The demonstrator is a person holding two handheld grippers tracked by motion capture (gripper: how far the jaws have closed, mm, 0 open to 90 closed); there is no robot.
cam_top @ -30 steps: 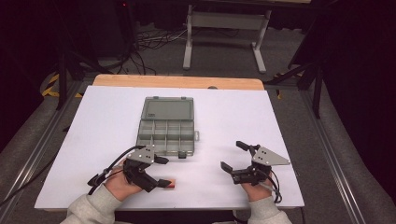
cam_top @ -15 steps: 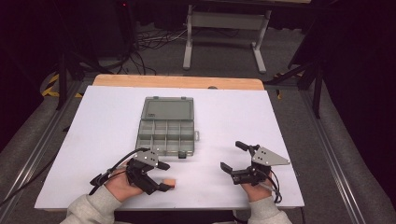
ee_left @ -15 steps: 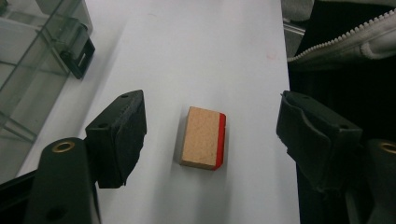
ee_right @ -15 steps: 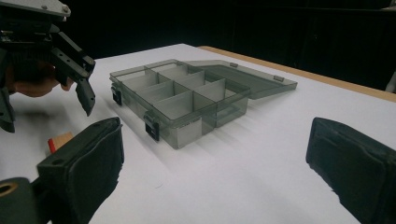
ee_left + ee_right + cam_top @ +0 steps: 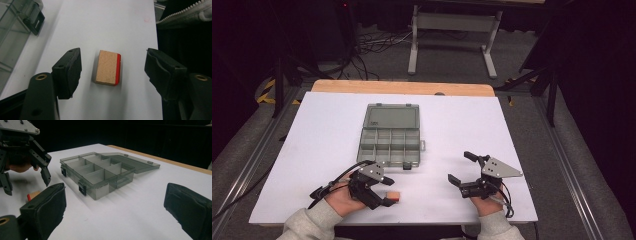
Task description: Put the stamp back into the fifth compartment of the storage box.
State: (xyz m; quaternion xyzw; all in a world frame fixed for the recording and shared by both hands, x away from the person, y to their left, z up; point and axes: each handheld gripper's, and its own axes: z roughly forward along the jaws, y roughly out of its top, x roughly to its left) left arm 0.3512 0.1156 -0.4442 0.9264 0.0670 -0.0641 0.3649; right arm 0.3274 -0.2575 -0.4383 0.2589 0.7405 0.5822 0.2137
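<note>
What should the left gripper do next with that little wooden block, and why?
Probably keep closing. The left gripper straddles the wooden block, which lies flat on the table; its jaws have just been closing, but a gap remains on both sides. The organizer box lies open nearby.

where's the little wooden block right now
The block lies on the white table near its front edge, between the left gripper's open jaws without touching them, just in front of the open organizer box.
</note>
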